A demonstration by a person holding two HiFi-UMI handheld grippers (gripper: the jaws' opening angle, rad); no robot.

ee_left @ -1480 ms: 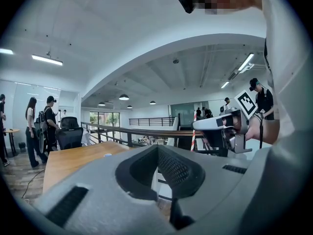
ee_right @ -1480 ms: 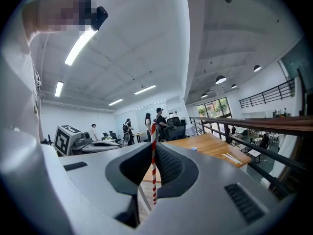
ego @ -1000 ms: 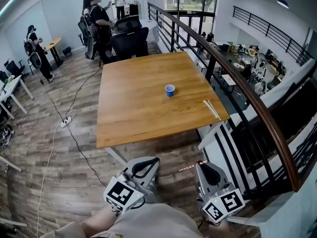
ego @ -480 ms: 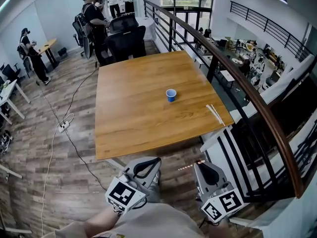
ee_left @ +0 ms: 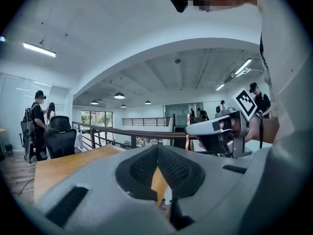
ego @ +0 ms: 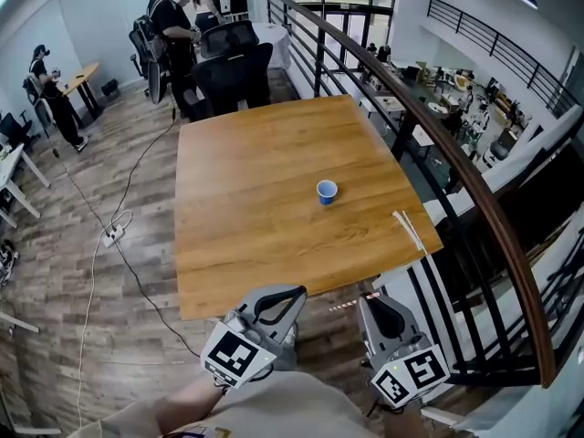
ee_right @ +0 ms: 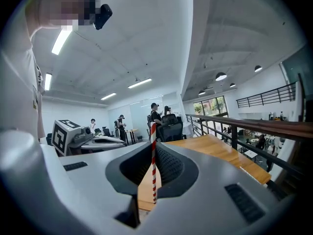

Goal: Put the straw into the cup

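A small blue cup [ego: 327,192] stands upright on the wooden table [ego: 237,217], right of its middle. Both grippers hang below the table's near edge, apart from the cup. My right gripper [ego: 367,301] is shut on a red-and-white striped straw [ee_right: 153,160], which stands up between the jaws in the right gripper view. In the head view the straw [ego: 349,305] pokes out to the left of the jaw tips. My left gripper [ego: 292,293] is shut with nothing in it; its jaw tips [ee_left: 157,152] meet in the left gripper view.
A pair of pale straws [ego: 409,229] lies at the table's right edge. A dark railing [ego: 474,199] runs along the right side. Black chairs [ego: 233,67] and people [ego: 169,16] are beyond the far edge. A cable [ego: 119,235] trails on the floor at left.
The view has shifted: the table and cup sit lower and nearer in the head view. Both grippers keep their places, and the right one still holds the straw.
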